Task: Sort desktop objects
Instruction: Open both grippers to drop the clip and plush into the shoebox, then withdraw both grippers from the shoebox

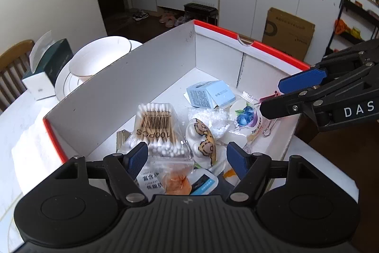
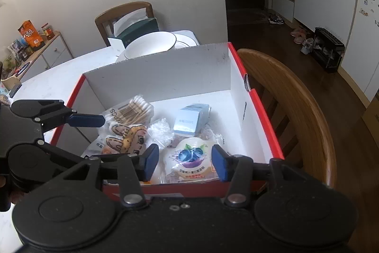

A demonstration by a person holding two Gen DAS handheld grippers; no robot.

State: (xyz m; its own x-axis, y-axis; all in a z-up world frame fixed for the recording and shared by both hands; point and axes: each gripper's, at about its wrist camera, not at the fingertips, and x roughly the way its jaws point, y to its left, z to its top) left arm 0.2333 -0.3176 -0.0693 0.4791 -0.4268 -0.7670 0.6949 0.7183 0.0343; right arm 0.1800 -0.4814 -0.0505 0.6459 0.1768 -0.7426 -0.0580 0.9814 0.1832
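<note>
A red-and-white cardboard box [image 1: 142, 77] [image 2: 165, 72] on the white table holds several small items: a cotton swab pack [image 1: 156, 127] [image 2: 132, 110], a cartoon plush [image 1: 201, 141] [image 2: 125, 134], a light blue carton [image 1: 208, 94] [image 2: 191, 120], a blueberry snack packet [image 1: 246, 117] [image 2: 189, 158], a bag of white beads [image 1: 213, 117] [image 2: 161, 129] and an orange snack packet [image 1: 175, 181]. My left gripper [image 1: 187, 158] is open and empty over the box's near end. My right gripper [image 2: 184, 163] is open and empty over the blueberry packet; it also shows in the left wrist view [image 1: 272, 96].
A white bowl [image 1: 99, 56] [image 2: 151, 44] on plates and a dark green tissue box [image 1: 52, 61] [image 2: 139, 30] stand behind the box. A wooden chair [image 2: 298, 106] stands at the table's right edge. A paper clip [image 1: 270, 129] lies in the box.
</note>
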